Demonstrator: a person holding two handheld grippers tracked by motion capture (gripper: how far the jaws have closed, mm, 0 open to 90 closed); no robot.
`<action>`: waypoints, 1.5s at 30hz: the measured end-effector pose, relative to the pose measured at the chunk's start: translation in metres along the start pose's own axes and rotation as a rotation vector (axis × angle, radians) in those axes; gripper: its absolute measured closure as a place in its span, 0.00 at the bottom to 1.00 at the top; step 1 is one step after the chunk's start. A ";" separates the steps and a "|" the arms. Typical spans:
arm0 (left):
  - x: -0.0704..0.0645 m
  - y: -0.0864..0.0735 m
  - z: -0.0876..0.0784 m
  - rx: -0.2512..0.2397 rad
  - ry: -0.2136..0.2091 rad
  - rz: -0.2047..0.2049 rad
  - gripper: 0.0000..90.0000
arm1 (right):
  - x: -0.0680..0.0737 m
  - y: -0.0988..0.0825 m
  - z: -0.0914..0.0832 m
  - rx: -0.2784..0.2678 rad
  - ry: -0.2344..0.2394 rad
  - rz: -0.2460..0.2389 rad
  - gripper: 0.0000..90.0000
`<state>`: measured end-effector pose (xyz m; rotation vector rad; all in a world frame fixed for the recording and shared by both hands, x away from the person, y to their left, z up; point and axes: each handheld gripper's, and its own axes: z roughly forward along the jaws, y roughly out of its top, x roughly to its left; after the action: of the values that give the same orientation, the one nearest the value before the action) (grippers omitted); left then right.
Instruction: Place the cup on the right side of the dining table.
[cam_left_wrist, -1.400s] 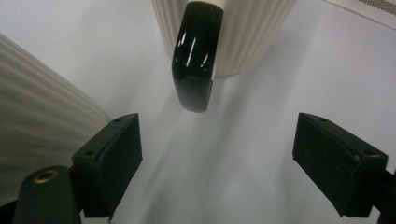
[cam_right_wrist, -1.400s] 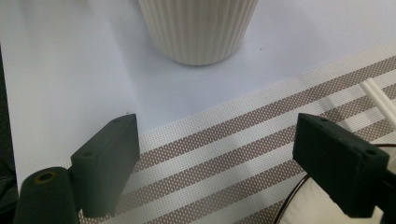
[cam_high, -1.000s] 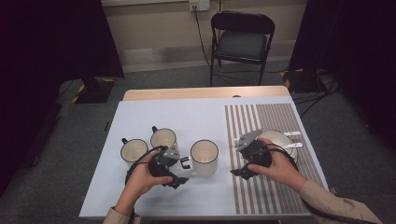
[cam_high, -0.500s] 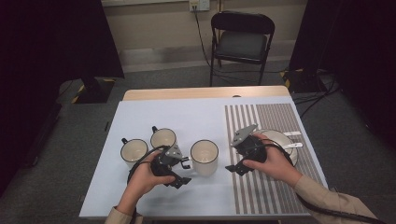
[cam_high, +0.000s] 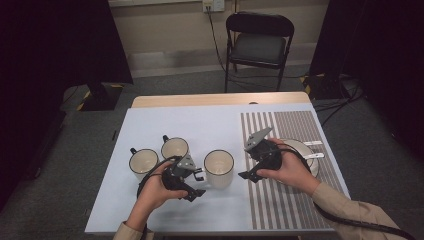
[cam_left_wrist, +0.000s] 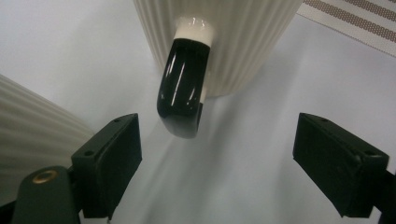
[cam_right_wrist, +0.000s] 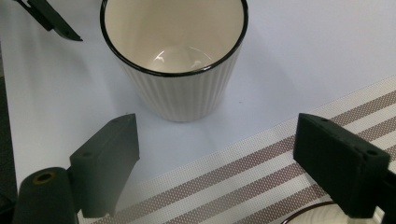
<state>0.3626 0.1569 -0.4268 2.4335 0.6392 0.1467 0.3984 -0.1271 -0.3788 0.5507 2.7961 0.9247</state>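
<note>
A ribbed cream mug (cam_high: 219, 168) with a black rim stands upright near the middle of the table (cam_high: 210, 125), on the pale blue cloth just left of a striped mat (cam_high: 285, 200). From the mug, the left gripper (cam_high: 196, 178) sits at about 8 o'clock in the high view, close beside it, held in the person's left hand (cam_high: 152, 192). In the left gripper view its jaws stand wide apart and hold nothing; the mug's glossy black handle (cam_left_wrist: 183, 88) hangs between and just beyond them, nearer the left jaw, not touched by either. The ribbed side of a second mug (cam_left_wrist: 32, 126) shows at 9 o'clock in that view. The right gripper (cam_high: 250, 160) lies at 3 o'clock from the mug, over the mat, in the right hand (cam_high: 290, 167). Its jaws are also spread wide and empty; in the right gripper view the mug (cam_right_wrist: 175, 56) stands at 12 o'clock ahead of them, apart from both, its empty inside visible. In the high view two more mugs (cam_high: 144, 161) (cam_high: 175, 147) stand at 9 to 10 o'clock from the first, behind the left gripper. A white plate (cam_high: 306, 150) lies on the mat under the right hand, with a utensil (cam_high: 314, 155) across it, too small to identify. A black folding chair (cam_high: 260, 45) stands beyond the table at 12 o'clock.
</note>
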 end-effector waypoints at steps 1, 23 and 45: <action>0.000 0.000 0.000 0.009 0.005 -0.001 0.17 | -0.001 0.001 0.000 0.006 -0.009 0.001 0.15; -0.002 0.000 0.004 0.010 0.021 -0.039 0.41 | -0.008 0.018 0.003 -0.012 -0.052 0.081 0.17; -0.001 0.002 -0.001 -0.002 0.083 -0.009 0.67 | -0.010 0.038 0.014 -0.010 -0.037 0.135 0.32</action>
<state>0.3625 0.1558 -0.4247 2.4322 0.6861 0.2464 0.4222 -0.0947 -0.3672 0.7544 2.7480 0.9432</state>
